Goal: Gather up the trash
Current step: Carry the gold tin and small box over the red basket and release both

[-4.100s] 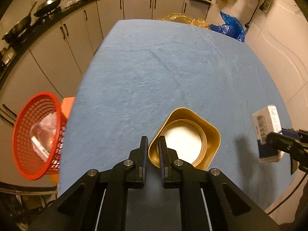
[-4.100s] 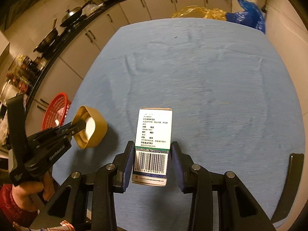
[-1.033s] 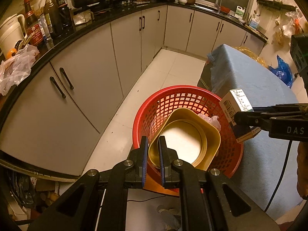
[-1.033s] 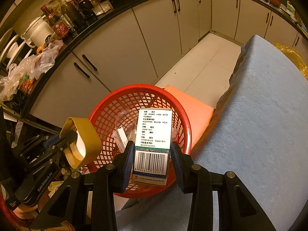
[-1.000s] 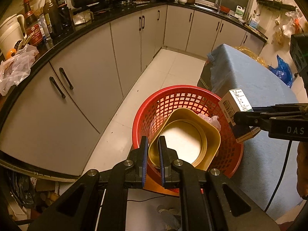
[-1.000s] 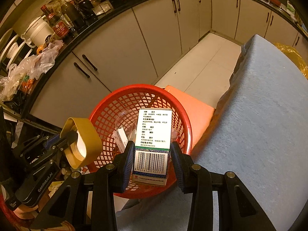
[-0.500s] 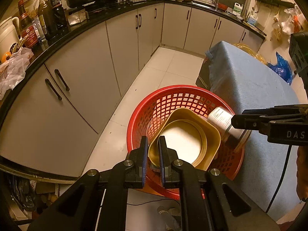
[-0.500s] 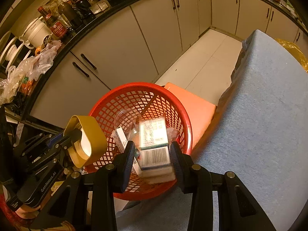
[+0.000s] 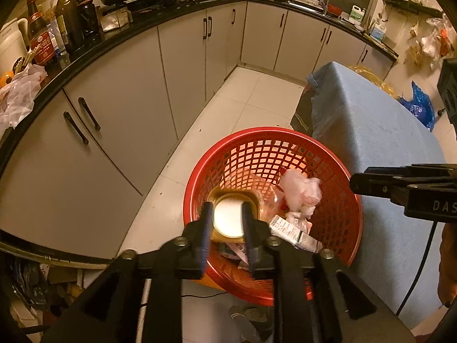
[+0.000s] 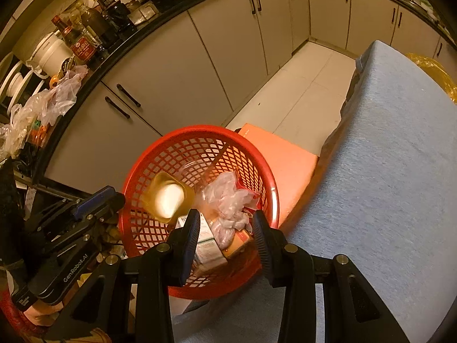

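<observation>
Below both grippers, in the red basket (image 9: 337, 188), the gold tub (image 9: 228, 217) drops from the opening left gripper (image 9: 227, 223); the right gripper (image 10: 225, 228) gapes empty.

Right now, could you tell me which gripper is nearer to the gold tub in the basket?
Left. The left gripper, jaws opening, frames the gold tub from above; the right gripper hangs open over the basket's table-side rim.

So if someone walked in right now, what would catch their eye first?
The red mesh basket on the floor beside the blue-covered table, holding crumpled plastic and a small carton. Then the gold container, blurred, inside the basket, with the left tongs opening above it.
</observation>
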Available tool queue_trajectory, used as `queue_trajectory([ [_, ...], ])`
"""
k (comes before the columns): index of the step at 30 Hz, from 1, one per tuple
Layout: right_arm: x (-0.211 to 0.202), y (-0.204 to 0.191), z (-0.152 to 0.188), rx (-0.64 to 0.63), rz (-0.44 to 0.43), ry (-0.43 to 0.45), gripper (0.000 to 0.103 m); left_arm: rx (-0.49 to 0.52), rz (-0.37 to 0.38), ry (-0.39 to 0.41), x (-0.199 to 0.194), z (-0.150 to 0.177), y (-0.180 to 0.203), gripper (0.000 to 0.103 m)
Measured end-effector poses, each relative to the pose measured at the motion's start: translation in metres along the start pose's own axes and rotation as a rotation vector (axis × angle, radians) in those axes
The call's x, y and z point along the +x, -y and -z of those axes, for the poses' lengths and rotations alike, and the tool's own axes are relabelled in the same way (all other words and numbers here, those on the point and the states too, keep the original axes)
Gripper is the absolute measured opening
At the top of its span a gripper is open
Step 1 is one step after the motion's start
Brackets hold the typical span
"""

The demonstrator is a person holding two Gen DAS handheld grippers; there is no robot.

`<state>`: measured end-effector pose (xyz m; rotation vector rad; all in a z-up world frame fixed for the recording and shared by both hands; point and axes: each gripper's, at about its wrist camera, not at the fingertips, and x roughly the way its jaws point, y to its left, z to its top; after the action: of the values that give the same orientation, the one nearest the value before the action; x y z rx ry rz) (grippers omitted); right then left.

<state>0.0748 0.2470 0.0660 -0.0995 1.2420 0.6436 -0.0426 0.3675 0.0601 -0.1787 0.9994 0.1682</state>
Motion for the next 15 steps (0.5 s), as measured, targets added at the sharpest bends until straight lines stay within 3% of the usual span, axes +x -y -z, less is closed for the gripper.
queue_trajectory([
  [2,-0.003,0.000,0.001,0.002,0.002,0.004,0.041,-0.004,-0.006,0.010,-0.001,0.000,0.001,0.037],
  [5,-0.008,0.000,0.002,0.005,0.001,0.009,0.044,-0.005,-0.006,0.014,-0.002,-0.001,0.003,0.038],
  [15,-0.025,0.006,0.008,0.003,0.023,0.044,0.067,-0.015,-0.035,0.025,-0.006,-0.002,0.010,0.055],
])
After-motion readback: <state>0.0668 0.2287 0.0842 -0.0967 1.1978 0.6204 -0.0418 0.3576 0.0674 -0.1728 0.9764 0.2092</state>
